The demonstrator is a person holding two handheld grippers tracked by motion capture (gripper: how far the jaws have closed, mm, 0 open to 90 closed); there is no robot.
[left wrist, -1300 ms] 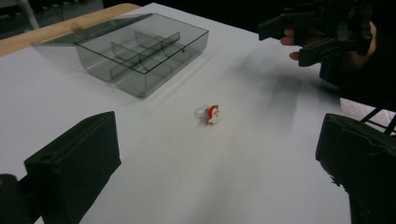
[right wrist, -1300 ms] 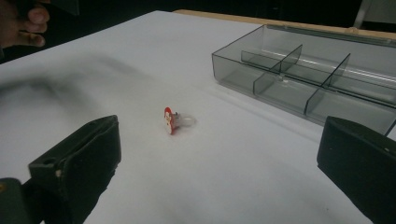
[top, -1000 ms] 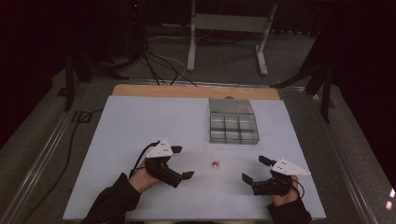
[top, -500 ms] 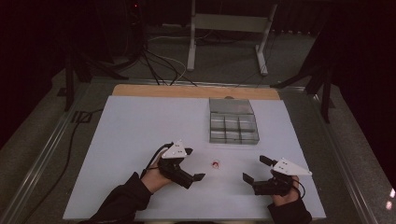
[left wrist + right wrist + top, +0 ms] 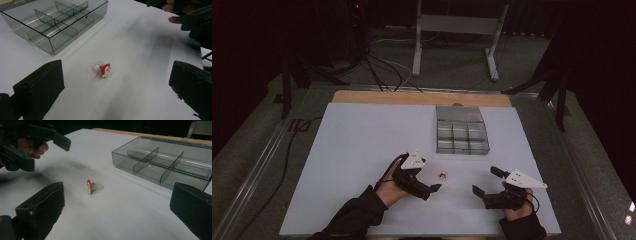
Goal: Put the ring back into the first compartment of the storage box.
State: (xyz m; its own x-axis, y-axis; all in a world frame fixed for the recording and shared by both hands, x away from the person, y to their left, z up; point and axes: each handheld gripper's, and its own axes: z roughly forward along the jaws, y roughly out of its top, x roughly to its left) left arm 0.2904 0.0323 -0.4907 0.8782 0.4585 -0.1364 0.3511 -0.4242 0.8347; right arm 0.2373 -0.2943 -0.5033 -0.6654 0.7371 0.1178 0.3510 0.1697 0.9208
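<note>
A small ring with a red and white Santa face [image 5: 442, 175] lies on the white table [image 5: 362, 150]. In the left gripper view the Santa ring [image 5: 105, 70] sits just ahead, between the two spread jaws. My left gripper [image 5: 429, 182] is open and points right at the ring, a short way off it. My right gripper [image 5: 487, 181] rests to the ring's right, open, jaws aimed left with nothing between them. The right gripper view has the Santa ring [image 5: 92, 186] on edge, with the left gripper [image 5: 37, 142] beyond it.
A clear grey compartment box [image 5: 461, 150] with its lid open stands behind the ring; its compartments look empty. A wooden strip [image 5: 412, 97] runs along the table's far edge. Dark floor, cables and a stand lie beyond.
My left gripper has moved to the right across the table, closing in on the Santa ring. The right gripper and the ring have stayed put.
</note>
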